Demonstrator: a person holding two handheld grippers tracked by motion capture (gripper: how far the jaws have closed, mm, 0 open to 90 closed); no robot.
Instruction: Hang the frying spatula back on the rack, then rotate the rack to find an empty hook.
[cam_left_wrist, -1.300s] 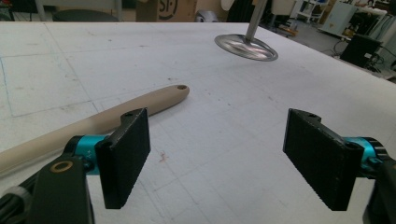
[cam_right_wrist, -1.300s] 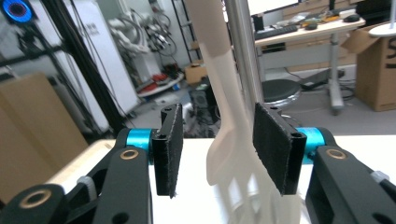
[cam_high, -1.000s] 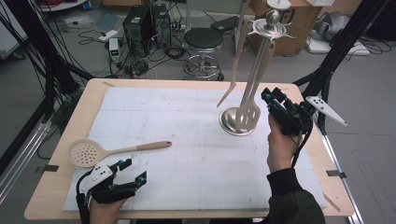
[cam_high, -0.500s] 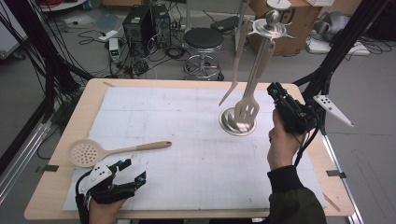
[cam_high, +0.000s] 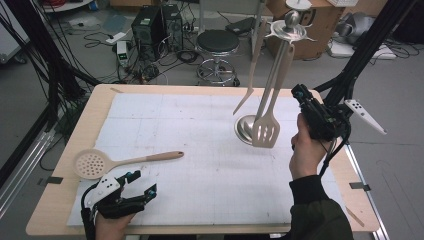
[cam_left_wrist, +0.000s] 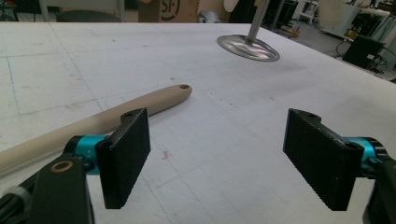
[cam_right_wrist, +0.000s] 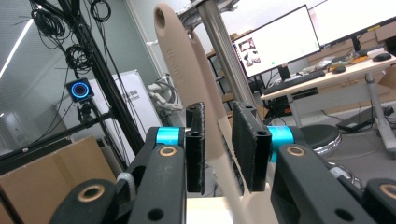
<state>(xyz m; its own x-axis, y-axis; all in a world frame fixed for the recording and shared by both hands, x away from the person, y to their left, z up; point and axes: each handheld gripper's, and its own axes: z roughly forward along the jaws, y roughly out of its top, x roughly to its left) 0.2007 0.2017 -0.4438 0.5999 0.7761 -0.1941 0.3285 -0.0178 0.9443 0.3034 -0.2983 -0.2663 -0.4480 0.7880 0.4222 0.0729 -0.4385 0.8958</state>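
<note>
Beige spatula handle (cam_right_wrist: 212, 112) sits clamped in the right claw (cam_right_wrist: 219, 149); left claw (cam_left_wrist: 219, 158) gapes wide.

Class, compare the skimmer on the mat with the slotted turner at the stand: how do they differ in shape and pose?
The skimmer has a round head with small holes; the turner has a flat head with long slots. The skimmer lies flat on the mat, untouched; the turner hangs upright by the stand. Both are beige.
</note>
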